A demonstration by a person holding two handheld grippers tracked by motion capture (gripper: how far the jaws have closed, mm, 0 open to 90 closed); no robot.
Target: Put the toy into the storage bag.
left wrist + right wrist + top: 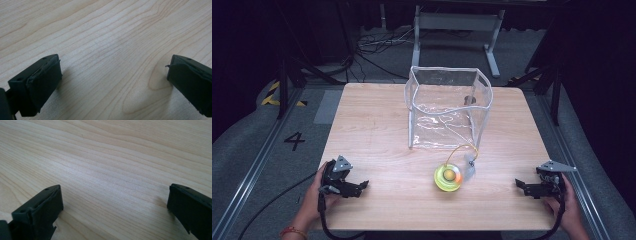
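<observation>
Near the middle of the wooden table (377, 130), slightly toward the person's edge: a yellow-green yo-yo (448, 177), lying flat, orange spot on its hub, yellow string (460, 148) looping up toward the clear plastic bag (448, 107). Just behind it, standing upright and open-topped, with its back close to the table's far edge. Bare wood on both sides of the yo-yo, wide open to left and right.

At the near left corner, left gripper (360, 188) held low over the tabletop, jaws spread wide, nothing between them; same wide gap over plain wood grain in the left gripper view (113, 72). At the near right corner, just inside the right edge, right gripper (521, 186), jaws likewise apart and empty, confirmed in the right gripper view (115, 198). Both well apart from the yo-yo.
</observation>
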